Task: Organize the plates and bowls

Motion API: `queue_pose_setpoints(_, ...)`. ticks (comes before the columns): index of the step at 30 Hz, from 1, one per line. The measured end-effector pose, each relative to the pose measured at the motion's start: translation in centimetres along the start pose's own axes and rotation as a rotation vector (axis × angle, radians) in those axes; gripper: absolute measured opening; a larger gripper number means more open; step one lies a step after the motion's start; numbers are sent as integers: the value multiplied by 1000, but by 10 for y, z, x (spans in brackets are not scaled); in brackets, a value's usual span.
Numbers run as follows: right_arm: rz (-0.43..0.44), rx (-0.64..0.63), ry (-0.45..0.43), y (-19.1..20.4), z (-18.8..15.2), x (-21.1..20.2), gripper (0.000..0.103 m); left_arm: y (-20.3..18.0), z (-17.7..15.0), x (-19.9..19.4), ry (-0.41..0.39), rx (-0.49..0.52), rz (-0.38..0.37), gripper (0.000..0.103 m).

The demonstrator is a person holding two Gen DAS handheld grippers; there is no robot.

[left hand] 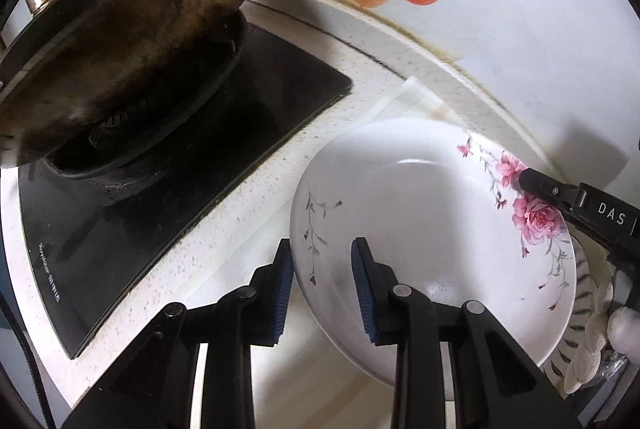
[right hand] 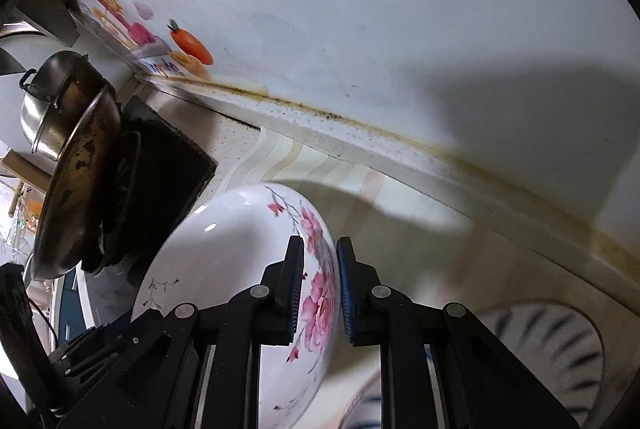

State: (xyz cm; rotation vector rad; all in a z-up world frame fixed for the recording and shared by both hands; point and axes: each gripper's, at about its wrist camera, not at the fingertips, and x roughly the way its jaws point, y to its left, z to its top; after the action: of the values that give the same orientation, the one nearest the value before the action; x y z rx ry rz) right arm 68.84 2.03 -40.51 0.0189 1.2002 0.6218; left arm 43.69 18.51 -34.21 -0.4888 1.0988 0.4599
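Note:
A white plate with pink roses [left hand: 424, 225] is held tilted above the counter. My left gripper [left hand: 322, 269] straddles its near-left rim with jaws apart, one blue pad on each side, not pressing. My right gripper [right hand: 319, 285] is shut on the plate's rose-painted rim [right hand: 320, 293]; its black finger also shows in the left wrist view [left hand: 560, 195]. A striped plate or bowl [right hand: 560, 345] lies below at the right, also seen under the rose plate in the left wrist view [left hand: 580, 313].
A dark wok [left hand: 120, 41] sits tilted on the black glass stove [left hand: 200, 165] at the left, with a steel pot [right hand: 52, 101] behind it. A striped mat [right hand: 320, 169] covers the speckled counter [left hand: 248, 221]. The white wall [right hand: 400, 9] with stickers stands close behind.

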Motion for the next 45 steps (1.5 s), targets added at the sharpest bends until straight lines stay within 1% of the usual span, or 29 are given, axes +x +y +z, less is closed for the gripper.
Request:
queue_pose_setpoints(4, -7, 28, -23, -1, -16, -33, 19, -6, -2, -17, 0, 35, -26, 26)
queue_pose_setpoints(9, -8, 62, -62, 0, -45, -88, 18, -11, -21, -62, -8, 92, -67, 26)
queue_pose_setpoints(12, -12, 86, -88, 3, -72, -126, 18, -14, -35, -90, -8, 124, -93, 26)
queue_pose_setpoints(14, -24, 94, -100, 6, -87, -145, 18, -17, -45, -107, -10, 153, -113, 26)
queue_pose_setpoints(17, -38, 127, -124, 4, -122, -181, 18, -25, -64, -131, -21, 215, -137, 26)
queue_pose_setpoints(20, -50, 170, -148, -2, -156, -210, 18, -31, -87, -151, -16, 265, -171, 26)
queue_pose_setpoints(21, -58, 188, -159, -4, -173, -222, 18, -32, -97, -157, -14, 285, -180, 26)
queue_pose_setpoints(26, -84, 266, -183, -18, -240, -259, 18, -39, -136, -174, 25, 363, -227, 26)
queue_pose_setpoints(29, -99, 305, -186, -24, -273, -268, 18, -43, -160, -175, 58, 405, -245, 26)
queue_pose_setpoints(30, -107, 320, -186, -27, -288, -271, 18, -45, -164, -174, 68, 413, -248, 26)
queue_pose_setpoints(36, -120, 405, -163, -47, -345, -269, 18, -59, -193, -157, 142, 482, -251, 26)
queue_pose_setpoints(42, -132, 457, -139, -63, -375, -256, 18, -68, -209, -132, 187, 542, -218, 26)
queue_pose_setpoints(45, -141, 466, -126, -69, -382, -249, 18, -72, -219, -121, 208, 575, -192, 26)
